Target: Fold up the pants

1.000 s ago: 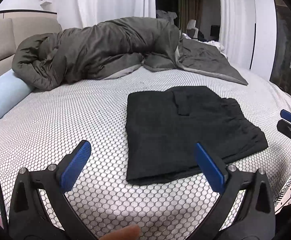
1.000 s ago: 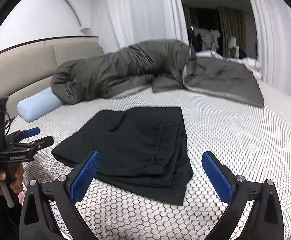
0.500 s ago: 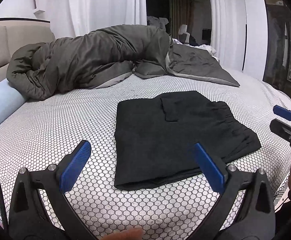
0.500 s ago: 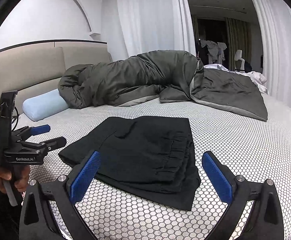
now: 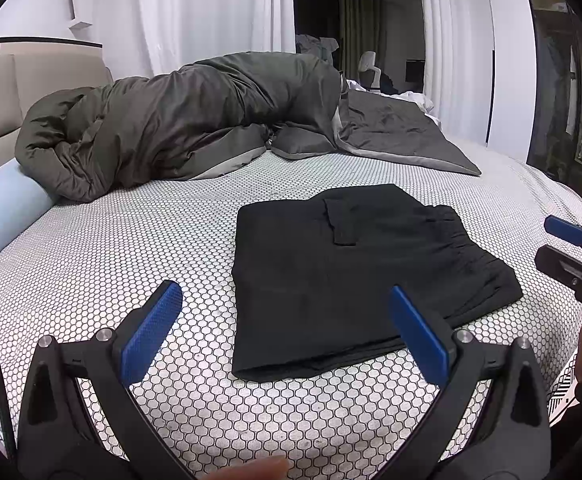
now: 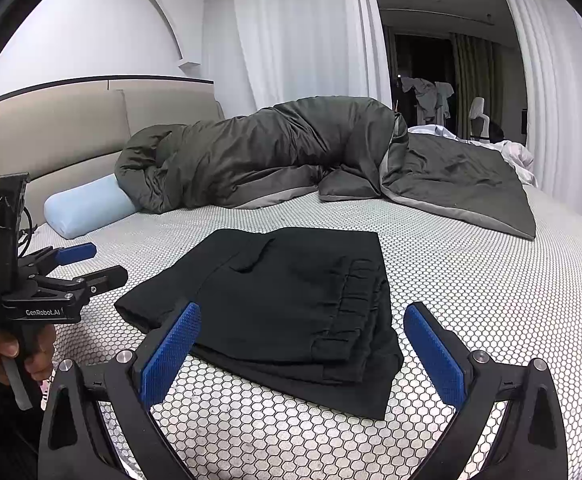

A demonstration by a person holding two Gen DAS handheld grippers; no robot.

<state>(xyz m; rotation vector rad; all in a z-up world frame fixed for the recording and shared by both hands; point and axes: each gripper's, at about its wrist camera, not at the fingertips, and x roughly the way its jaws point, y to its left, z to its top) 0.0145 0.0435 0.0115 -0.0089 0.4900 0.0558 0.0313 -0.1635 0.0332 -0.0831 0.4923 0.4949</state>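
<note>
The black pants lie folded in a flat rectangle on the bed, with the elastic waistband at the right. They also show in the right wrist view. My left gripper is open and empty, held above the bed just in front of the pants' near edge. My right gripper is open and empty, held just short of the waistband end. Each gripper shows in the other's view, the right and the left, both off the cloth.
The bed sheet has a white honeycomb pattern. A bunched grey duvet lies across the back. A pale blue bolster pillow lies at the left by the beige headboard. White curtains hang behind.
Both grippers have pulled back and tilted up a little, so the pants sit lower and farther in each view. The pants have not moved.
</note>
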